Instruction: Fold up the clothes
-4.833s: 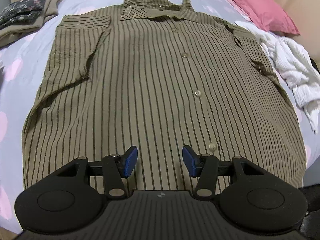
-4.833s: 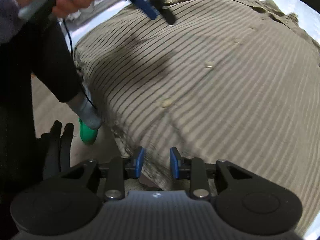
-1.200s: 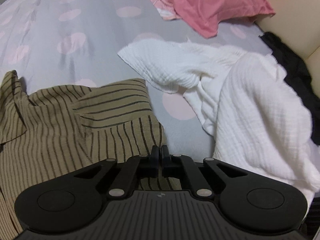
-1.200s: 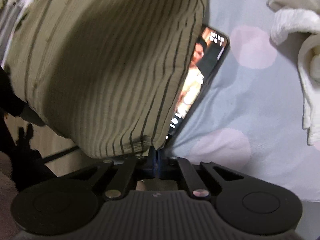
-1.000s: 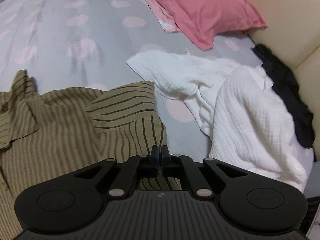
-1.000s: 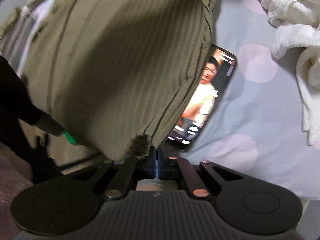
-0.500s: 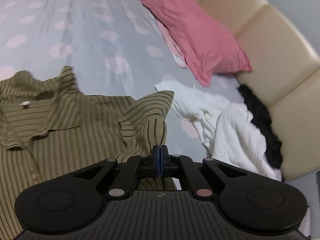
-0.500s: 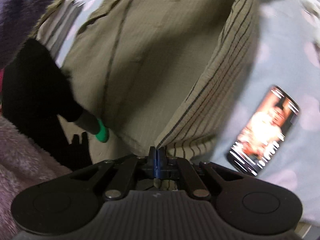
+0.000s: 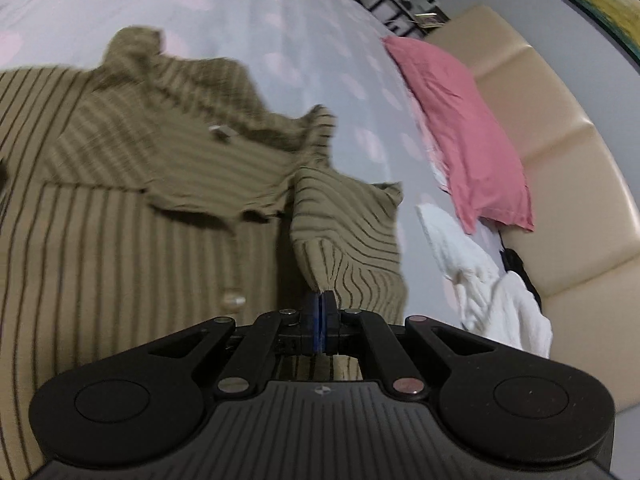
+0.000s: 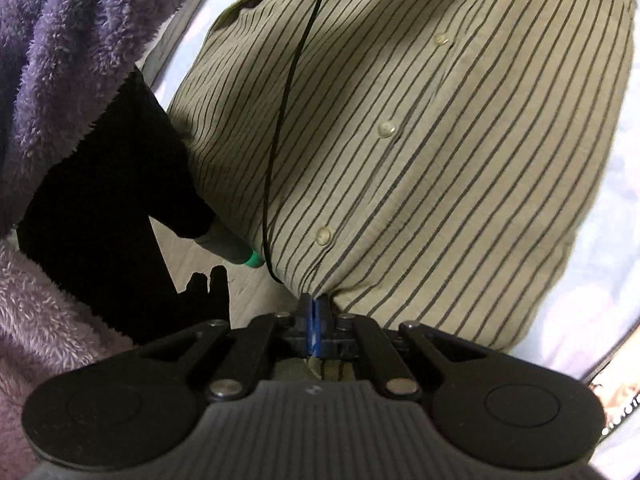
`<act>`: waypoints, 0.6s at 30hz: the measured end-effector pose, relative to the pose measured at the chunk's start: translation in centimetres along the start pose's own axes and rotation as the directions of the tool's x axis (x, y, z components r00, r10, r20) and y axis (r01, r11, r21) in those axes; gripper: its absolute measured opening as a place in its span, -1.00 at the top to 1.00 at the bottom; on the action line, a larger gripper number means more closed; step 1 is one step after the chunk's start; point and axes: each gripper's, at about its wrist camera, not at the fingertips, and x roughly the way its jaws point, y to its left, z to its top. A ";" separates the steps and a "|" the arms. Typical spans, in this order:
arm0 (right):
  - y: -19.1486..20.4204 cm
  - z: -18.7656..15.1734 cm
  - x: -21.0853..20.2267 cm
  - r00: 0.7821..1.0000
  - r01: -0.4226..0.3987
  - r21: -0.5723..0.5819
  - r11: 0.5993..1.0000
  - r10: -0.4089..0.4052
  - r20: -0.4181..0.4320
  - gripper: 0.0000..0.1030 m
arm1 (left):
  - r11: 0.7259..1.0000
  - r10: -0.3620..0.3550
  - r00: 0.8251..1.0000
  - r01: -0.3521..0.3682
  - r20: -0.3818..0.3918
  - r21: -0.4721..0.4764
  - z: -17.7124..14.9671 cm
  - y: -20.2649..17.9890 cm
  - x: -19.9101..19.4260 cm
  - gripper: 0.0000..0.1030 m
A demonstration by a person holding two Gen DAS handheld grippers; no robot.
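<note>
An olive shirt with dark stripes point(image 9: 120, 240) lies button side up on the pale spotted bedsheet point(image 9: 280, 20). My left gripper point(image 9: 320, 308) is shut on the shirt's right sleeve edge, which stands lifted and folded in over the shoulder, beside the collar point(image 9: 192, 120). In the right wrist view the same striped shirt point(image 10: 440, 140) fills the frame, buttons running up its middle. My right gripper point(image 10: 316, 312) is shut on the shirt's hem at the bed's near edge, with the cloth drawn up into its jaws.
A pink pillow point(image 9: 460, 120) lies against the beige headboard point(image 9: 560, 140), with a white crumpled garment point(image 9: 480, 276) below it. A person's purple fleece sleeve point(image 10: 60, 60), dark trouser leg and green-tipped sock point(image 10: 252, 258) stand left of the bed. A thin black cable point(image 10: 288, 100) hangs across the shirt.
Both grippers have carried the shirt's right side leftward over its front. The sleeve now sits near the collar. The phone that lay beside the shirt has slipped almost out of the right view.
</note>
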 end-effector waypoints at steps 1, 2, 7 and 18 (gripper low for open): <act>0.1 0.2 0.4 1.000 -0.002 -0.003 1.000 0.002 -0.009 0.96 | 1.000 0.003 1.000 -0.003 0.001 -0.009 -0.1 0.6 0.1 1.00; 0.1 0.4 0.7 1.000 -0.004 -0.005 1.000 0.004 -0.018 0.96 | 1.000 0.006 1.000 -0.006 0.001 -0.019 -0.2 1.3 0.2 1.00; -0.1 0.7 2.2 0.998 0.003 0.011 1.000 -0.003 -0.055 0.96 | 1.000 0.020 0.999 -0.020 -0.030 -0.003 -0.5 2.4 1.0 0.99; -0.7 0.7 3.4 0.997 0.002 0.026 1.000 0.000 -0.075 0.96 | 0.991 0.076 0.997 -0.078 0.029 0.108 4.1 -1.2 2.8 0.36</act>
